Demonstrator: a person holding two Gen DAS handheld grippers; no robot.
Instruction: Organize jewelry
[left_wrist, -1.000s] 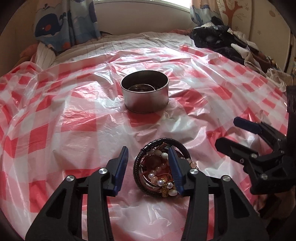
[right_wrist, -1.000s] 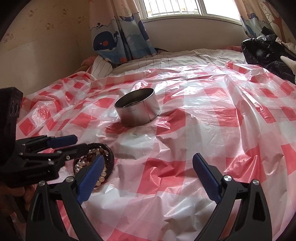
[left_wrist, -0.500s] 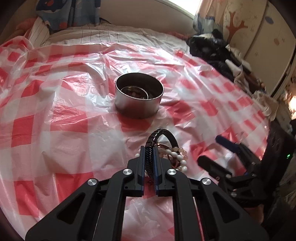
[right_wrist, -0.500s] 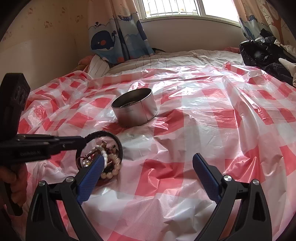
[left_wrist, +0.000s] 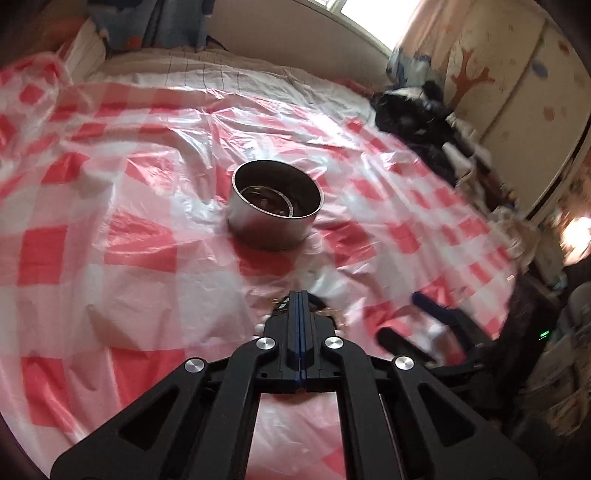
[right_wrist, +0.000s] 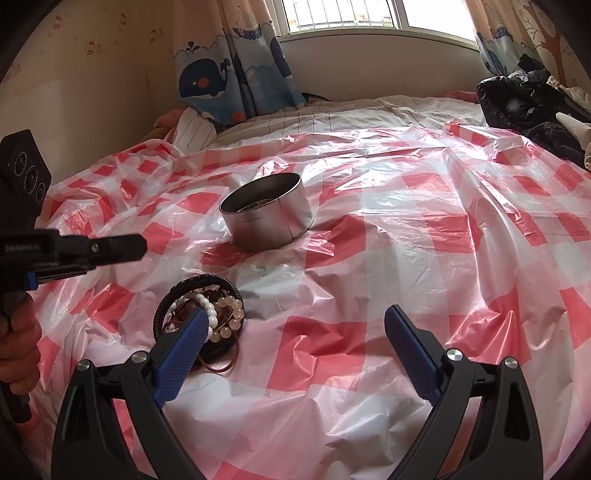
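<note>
While left claw (left_wrist: 300, 295) sits pressed together empty, right claw (right_wrist: 295, 332) gapes; one tin (right_wrist: 267, 216), one bracelet pile (right_wrist: 201, 312).

L wrist cam low, R cam beside, both face metal tin (left_wrist: 275, 206) (right_wrist: 267, 216) mid-sheet

Left gripper (left_wrist: 300, 295) is squeezed fully closed, blue pads pressed flat together with nothing visibly caught between them, and it's held up off the bed, pointing forward. Right gripper (right_wrist: 293, 325) sits low and wide open, fingers (right_wrist: 177, 354) spread far apart. The person's left hand (right_wrist: 18, 354) is wrapped round its handle.
</note>
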